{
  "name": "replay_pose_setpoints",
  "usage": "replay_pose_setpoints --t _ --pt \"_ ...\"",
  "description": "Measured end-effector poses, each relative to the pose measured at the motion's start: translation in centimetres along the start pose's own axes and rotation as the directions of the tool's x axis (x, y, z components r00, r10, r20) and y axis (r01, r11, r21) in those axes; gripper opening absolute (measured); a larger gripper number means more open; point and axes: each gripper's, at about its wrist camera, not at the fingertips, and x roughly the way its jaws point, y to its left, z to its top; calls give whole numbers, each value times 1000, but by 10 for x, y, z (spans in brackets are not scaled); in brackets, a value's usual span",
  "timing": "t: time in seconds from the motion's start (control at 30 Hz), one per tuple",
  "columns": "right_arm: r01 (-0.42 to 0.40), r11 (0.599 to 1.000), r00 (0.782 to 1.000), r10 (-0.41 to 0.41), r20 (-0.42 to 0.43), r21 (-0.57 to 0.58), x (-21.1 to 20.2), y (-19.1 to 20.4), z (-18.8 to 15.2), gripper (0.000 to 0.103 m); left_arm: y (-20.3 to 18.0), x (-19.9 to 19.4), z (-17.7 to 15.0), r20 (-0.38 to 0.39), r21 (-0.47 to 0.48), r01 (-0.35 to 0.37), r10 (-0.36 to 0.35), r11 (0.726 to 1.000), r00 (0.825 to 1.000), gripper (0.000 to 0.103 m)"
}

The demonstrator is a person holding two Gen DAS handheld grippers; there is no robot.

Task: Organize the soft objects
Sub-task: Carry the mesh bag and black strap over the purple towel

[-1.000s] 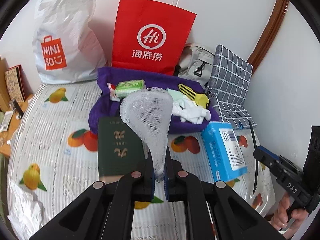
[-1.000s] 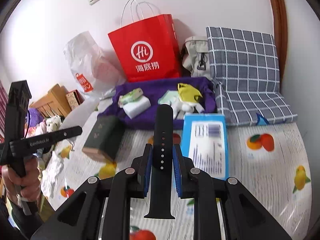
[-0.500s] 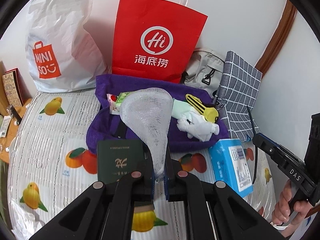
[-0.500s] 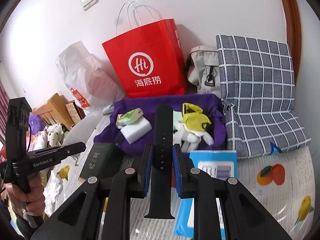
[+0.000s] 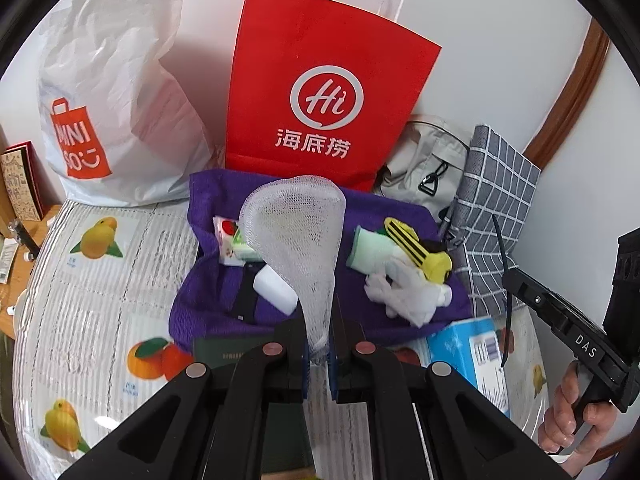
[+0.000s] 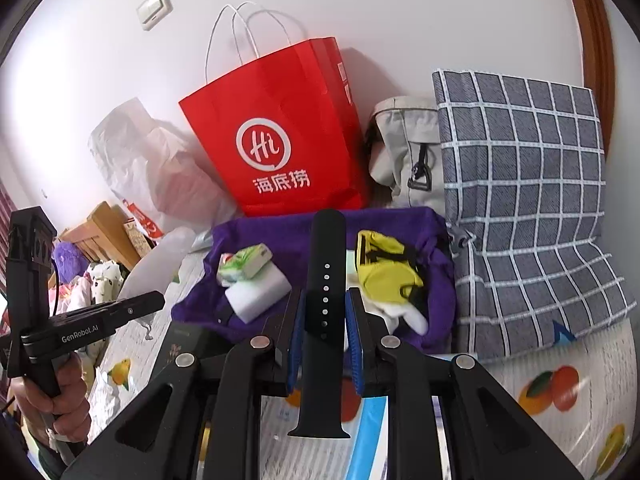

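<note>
Carrying both soft items toward the purple cloth [image 5: 208, 304], judged mid-delivery: the white foam net sleeve [image 5: 298, 236] stands pinched in the left gripper [image 5: 318, 354], the black silicone watch strap [image 6: 326, 300] clamped in the right gripper [image 6: 325, 344]; next, each needs lowering among the sponge [image 6: 256, 296] and gloves, then releasing
</note>
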Motion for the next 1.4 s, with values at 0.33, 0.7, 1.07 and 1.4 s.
replay_pose_setpoints --t 0.33,0.7,1.07,1.4 --pt "-28 999 1000 28 10 -22 35 12 37 20 -3 27 30 -14 6 10 -10 1000 1000 7" --pt "-28 999 995 25 -101 -23 101 6 39 20 -1 75 42 -91 -2 43 -43 999 995 7" --pt "-2 999 979 -5 -202 -34 142 0 24 21 -8 108 35 -179 2 98 -96 995 979 7" --pt "11 999 971 -19 -237 -36 152 -4 16 21 -13 118 32 -205 9 85 -81 996 975 8"
